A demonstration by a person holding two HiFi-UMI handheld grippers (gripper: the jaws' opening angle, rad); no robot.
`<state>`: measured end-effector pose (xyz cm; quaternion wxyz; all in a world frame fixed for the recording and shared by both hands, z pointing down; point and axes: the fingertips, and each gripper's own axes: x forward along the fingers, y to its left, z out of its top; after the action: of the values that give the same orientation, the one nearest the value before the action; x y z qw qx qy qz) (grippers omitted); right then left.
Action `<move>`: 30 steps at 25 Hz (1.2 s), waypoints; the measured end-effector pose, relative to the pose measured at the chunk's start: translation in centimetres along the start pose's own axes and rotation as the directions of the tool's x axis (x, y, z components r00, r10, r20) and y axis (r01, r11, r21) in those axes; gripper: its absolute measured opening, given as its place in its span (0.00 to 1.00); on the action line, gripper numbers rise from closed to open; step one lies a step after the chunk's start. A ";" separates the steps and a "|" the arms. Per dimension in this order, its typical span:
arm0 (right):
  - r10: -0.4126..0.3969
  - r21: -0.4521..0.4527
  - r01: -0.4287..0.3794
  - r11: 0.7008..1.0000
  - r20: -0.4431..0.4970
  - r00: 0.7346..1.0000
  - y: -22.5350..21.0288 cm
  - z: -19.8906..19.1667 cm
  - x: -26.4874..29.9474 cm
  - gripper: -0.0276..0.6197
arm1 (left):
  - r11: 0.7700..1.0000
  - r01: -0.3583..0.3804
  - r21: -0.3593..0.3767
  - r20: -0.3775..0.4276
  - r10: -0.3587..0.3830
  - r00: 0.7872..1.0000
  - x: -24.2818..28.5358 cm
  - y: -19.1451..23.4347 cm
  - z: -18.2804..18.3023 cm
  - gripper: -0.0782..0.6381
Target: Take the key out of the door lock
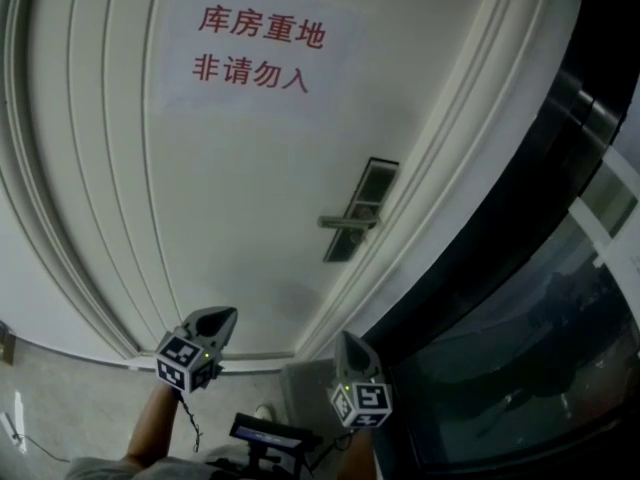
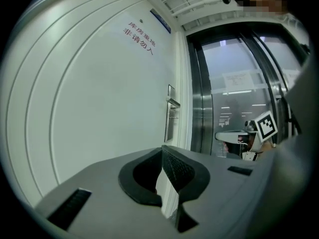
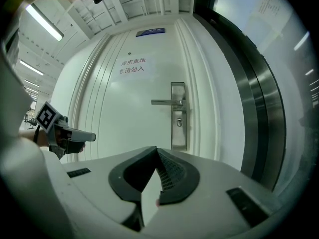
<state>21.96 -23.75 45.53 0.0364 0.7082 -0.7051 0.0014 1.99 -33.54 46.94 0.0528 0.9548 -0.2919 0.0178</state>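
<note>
**A:** Nearest first: how do the jaws stand?

**B:** The left gripper (image 2: 162,151) has its dark ribbed pads (image 2: 178,168) pressed tip to tip, nothing between them; the right gripper (image 3: 156,151) is the same, closed and empty; both have smooth grey shells and face the door (image 3: 124,118), well apart from it.

**A:** And the key?

**B:** Hard to say; the keyhole (image 3: 179,123) is only a small round spot on the tall metal lock plate (image 3: 178,136), just under the lever handle (image 3: 166,102), near the door's right edge; whether a key sits in it is too small to tell.

**A:** Further off?

**B:** The door is matt white with curved moulded ridges; a pale paper sign (image 1: 255,53) with red characters sits high on it; a dark metal frame (image 3: 256,108) stands to the right, with glass beyond it cut off by the edge.
</note>
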 end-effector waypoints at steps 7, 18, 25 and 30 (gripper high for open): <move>0.025 -0.041 -0.024 0.999 0.025 0.999 -3.1 1.2 4.1 0.06 | 1.000 -0.024 0.007 0.002 0.024 1.000 3.5 1.4 1.3 0.12; 0.020 -0.312 0.000 0.950 0.059 0.998 -5.6 4.2 9.6 0.06 | 0.998 -0.062 0.009 0.000 0.062 0.998 7.5 3.2 2.0 0.12; -0.055 -0.675 0.118 0.729 0.114 0.992 -6.9 6.1 12.4 0.06 | 0.997 -0.072 0.003 -0.005 0.072 0.997 8.9 4.0 2.1 0.12; -0.067 -0.761 0.130 0.635 0.113 0.991 -7.1 7.5 13.5 0.06 | 0.996 -0.088 0.000 -0.006 0.088 0.996 9.1 4.7 2.1 0.12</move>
<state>28.80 -37.58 38.38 0.3067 0.6629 -0.6004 -0.3256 6.89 -42.68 45.89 0.0528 0.9409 -0.3337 0.0229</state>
